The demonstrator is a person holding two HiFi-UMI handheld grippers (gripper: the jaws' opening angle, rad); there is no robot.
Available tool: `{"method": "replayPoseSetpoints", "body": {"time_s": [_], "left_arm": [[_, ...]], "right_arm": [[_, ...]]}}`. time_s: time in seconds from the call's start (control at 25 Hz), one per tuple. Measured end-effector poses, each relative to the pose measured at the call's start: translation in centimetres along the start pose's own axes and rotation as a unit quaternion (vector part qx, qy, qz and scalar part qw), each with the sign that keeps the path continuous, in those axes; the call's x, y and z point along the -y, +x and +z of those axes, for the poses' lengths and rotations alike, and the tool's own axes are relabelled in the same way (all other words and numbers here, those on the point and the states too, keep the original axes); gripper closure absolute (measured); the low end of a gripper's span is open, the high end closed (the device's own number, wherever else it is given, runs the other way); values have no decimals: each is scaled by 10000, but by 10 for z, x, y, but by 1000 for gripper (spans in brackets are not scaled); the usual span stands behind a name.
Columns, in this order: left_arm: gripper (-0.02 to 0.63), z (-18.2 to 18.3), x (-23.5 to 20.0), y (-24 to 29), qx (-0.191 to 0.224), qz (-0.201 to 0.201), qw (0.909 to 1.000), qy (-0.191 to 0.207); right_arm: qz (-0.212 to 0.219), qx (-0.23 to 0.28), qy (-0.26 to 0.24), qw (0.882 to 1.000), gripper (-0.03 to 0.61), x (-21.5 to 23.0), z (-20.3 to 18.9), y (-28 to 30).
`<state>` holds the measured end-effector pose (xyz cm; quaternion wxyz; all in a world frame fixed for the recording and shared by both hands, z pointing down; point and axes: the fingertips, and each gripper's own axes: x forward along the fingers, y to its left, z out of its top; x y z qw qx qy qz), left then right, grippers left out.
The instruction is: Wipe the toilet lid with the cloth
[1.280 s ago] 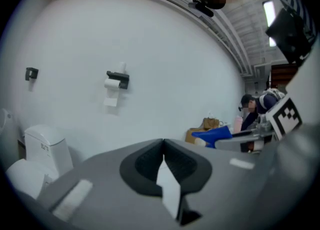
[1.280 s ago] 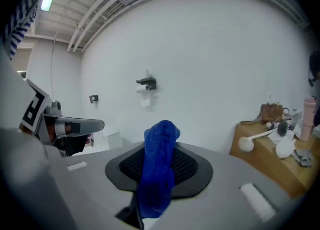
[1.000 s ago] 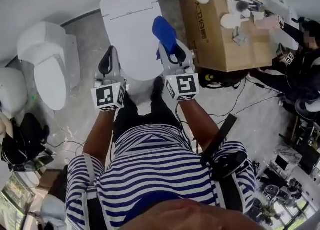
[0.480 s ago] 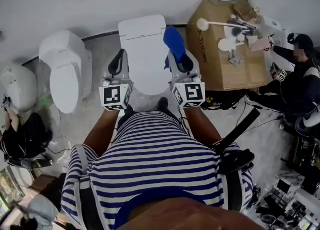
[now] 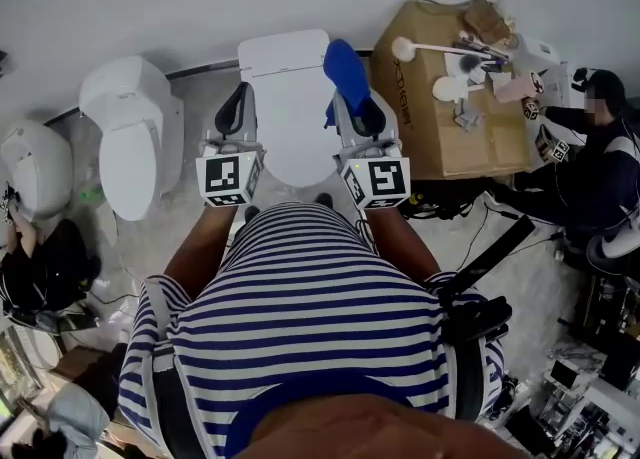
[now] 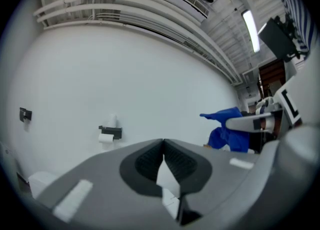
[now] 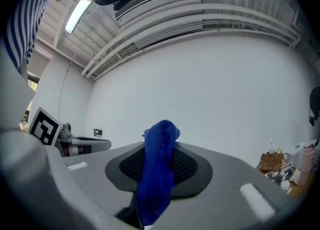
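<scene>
1. Nearest the camera is the person's blue-and-white striped shirt (image 5: 300,317). Both forearms reach forward from it toward the toilet lid (image 5: 283,97).
2. The left tool (image 5: 240,97) is held at the lid's left edge. Its marker cube (image 5: 229,177) sits on the near side of the toilet bowl. In the left gripper view its jaws are pressed together at the tips, with nothing between them.
3. The right tool (image 7: 160,149) is held at the lid's right edge, and its marker cube (image 5: 376,180) is level with the other one. Its jaws are clamped on the blue cloth (image 5: 343,69).
4. The cloth stands up out of the jaws as a bunched fold and, from the head view, overlaps the lid's right rim. The pictures do not show whether it touches the lid.
5. The white lid is closed, and its bare surface lies between the two tools.
6. Left of the toilet stands a second white toilet (image 5: 130,137), with a third (image 5: 30,172) farther left.
7. Right of the toilet is a cardboard box (image 5: 440,107) with small items on top. Beyond the box sits another person (image 5: 600,167).
8. Behind the toilet rises a white wall with a paper-roll holder (image 6: 110,133).
</scene>
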<state>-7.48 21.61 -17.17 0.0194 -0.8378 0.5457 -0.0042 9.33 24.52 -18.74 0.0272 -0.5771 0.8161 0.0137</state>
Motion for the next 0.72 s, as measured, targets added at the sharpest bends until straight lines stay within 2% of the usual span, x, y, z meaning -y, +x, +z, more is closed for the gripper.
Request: {"method": "replayPoseSetpoints", "body": {"time_s": [0.72], "left_arm": [[612, 12, 17, -2, 174, -31, 9998, 58]], "right_arm": [[19, 54, 27, 10000, 466, 8, 3, -11]]}}
